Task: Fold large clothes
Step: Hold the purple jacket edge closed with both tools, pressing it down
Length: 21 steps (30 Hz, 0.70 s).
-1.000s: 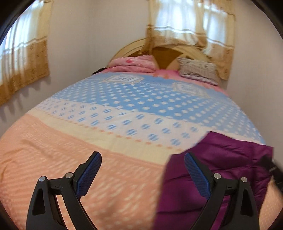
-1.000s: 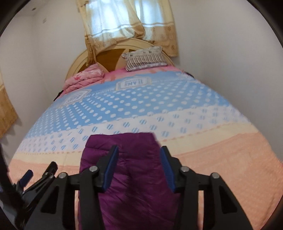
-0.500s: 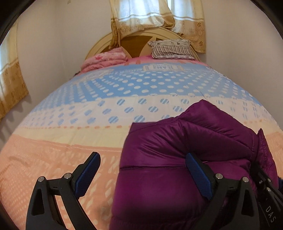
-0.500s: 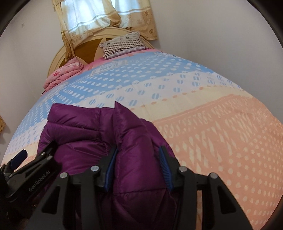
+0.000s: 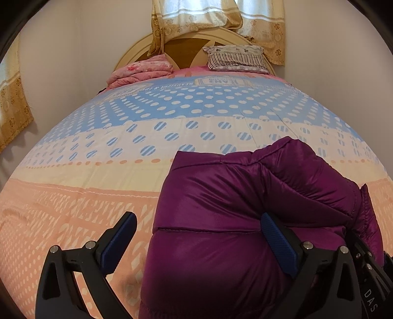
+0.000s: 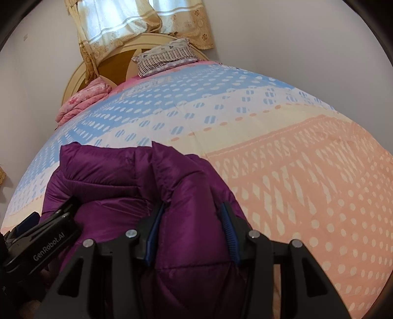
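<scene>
A puffy purple jacket (image 5: 221,196) lies bunched on the bed near its foot, and it also fills the lower left of the right wrist view (image 6: 110,171). My left gripper (image 5: 197,220) stands wide open over the jacket's near edge. Its right pad (image 5: 277,245) rests against the fabric, while its left pad (image 5: 118,243) hangs free over the cover. My right gripper (image 6: 192,208) is shut on a thick fold of the jacket, with both blue pads pressed into it. Each gripper's body shows at the edge of the other's view.
The bed cover (image 5: 98,171) is peach near me, then cream, then blue with dots. A striped pillow (image 5: 235,57) and a folded pink blanket (image 5: 142,70) lie by the wooden headboard (image 5: 186,49). Walls close in on both sides, and curtains (image 5: 221,19) hang behind.
Both grippers have come down toward the bed with the jacket, which now rests bunched on the cover. The left gripper's view has swung over the jacket.
</scene>
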Each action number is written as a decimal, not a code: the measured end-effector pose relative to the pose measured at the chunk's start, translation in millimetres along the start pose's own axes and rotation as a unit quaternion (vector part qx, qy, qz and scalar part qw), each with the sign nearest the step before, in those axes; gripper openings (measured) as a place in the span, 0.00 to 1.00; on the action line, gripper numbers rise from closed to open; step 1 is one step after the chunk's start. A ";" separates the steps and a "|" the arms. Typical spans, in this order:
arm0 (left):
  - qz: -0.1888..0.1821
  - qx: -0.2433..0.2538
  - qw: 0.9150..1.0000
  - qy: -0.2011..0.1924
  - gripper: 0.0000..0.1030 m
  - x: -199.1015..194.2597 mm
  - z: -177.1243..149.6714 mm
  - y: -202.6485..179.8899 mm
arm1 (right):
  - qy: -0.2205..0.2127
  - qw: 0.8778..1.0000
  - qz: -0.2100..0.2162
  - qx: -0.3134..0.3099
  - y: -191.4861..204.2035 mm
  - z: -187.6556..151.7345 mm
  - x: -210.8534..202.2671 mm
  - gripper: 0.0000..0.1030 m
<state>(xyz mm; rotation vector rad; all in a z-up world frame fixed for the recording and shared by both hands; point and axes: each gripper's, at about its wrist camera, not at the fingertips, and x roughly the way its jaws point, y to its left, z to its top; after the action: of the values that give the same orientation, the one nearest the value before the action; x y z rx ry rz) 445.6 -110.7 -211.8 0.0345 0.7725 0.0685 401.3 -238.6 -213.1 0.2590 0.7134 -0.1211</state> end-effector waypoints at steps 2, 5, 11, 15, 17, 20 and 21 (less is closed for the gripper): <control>0.000 0.001 1.000 0.001 0.98 1.1 -0.6 -0.3 | 0.002 1.000 -0.001 0.000 -0.9 0.0 1.5 0.46; -0.002 0.000 1.000 0.003 0.98 2.1 -1.0 -0.2 | 0.004 1.000 -0.003 -0.002 -0.9 -0.2 2.8 0.46; -0.005 -0.001 1.000 0.006 0.98 3.3 -1.8 -0.1 | 0.007 1.000 -0.010 -0.008 0.9 -0.6 4.6 0.46; -0.005 -0.001 1.000 0.006 0.98 3.6 -2.1 0.2 | 0.009 1.000 -0.015 -0.013 2.7 -0.6 6.4 0.47; -0.005 -0.001 1.000 0.006 0.98 3.7 -2.0 0.4 | 0.011 1.000 -0.018 -0.016 3.9 -0.5 7.8 0.47; -0.004 0.001 1.000 0.009 0.98 5.0 -2.2 0.5 | 0.014 1.000 -0.019 -0.017 3.7 -0.6 9.6 0.47; -0.004 0.001 1.000 0.009 0.98 5.4 -2.3 0.4 | 0.016 1.000 -0.020 -0.018 3.8 -0.6 10.3 0.47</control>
<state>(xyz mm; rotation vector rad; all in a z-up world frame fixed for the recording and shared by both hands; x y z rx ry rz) 447.8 -109.9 -217.2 0.0336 0.7915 0.0601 409.4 -235.0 -219.6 0.2138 0.7515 -0.1423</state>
